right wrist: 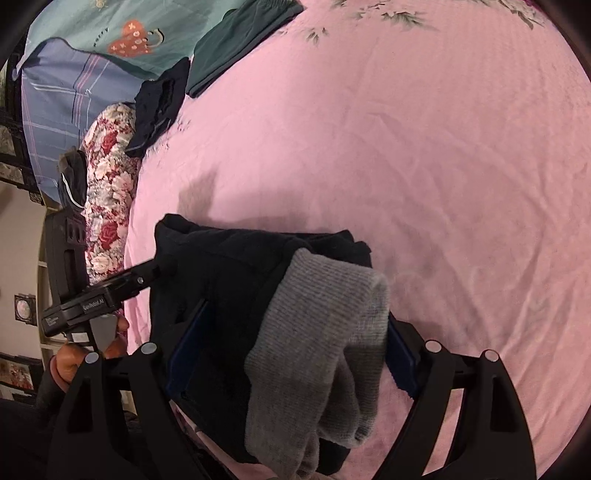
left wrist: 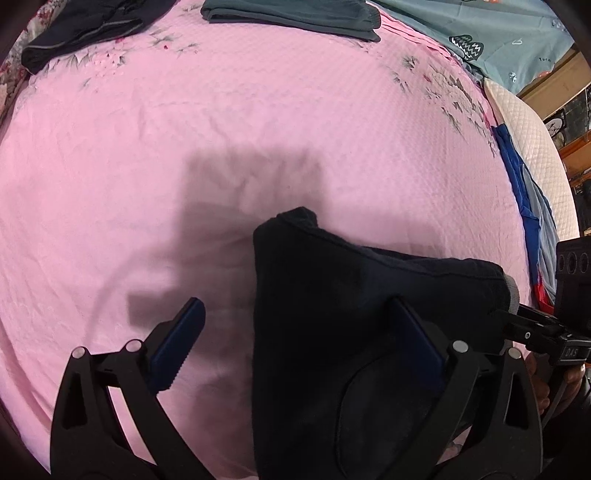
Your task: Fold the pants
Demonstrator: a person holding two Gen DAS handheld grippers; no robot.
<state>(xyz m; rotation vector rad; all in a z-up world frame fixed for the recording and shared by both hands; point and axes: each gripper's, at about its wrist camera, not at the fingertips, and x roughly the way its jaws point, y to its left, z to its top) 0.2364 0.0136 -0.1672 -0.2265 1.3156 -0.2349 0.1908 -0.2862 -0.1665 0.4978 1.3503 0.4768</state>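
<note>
Dark navy pants [left wrist: 351,295] with a grey ribbed cuff [right wrist: 325,325] lie bunched on the pink bedsheet [left wrist: 258,110]. In the left wrist view my left gripper [left wrist: 297,302] stands wide open over them. Its left finger [left wrist: 184,332] is out on bare sheet, away from the cloth, and the fabric lies against the right finger. My right gripper [right wrist: 297,314] is also spread wide, with the cuff and dark cloth [right wrist: 221,266] heaped between its fingers and not pinched. The right gripper's body [left wrist: 535,328] shows at the pants' right end.
Folded dark green pants [left wrist: 291,14] and a dark folded garment [left wrist: 81,29] lie at the bed's far edge. A teal blanket [left wrist: 498,37] is at the back right. A floral pillow [right wrist: 110,177] and plaid bedding [right wrist: 59,110] line the left side.
</note>
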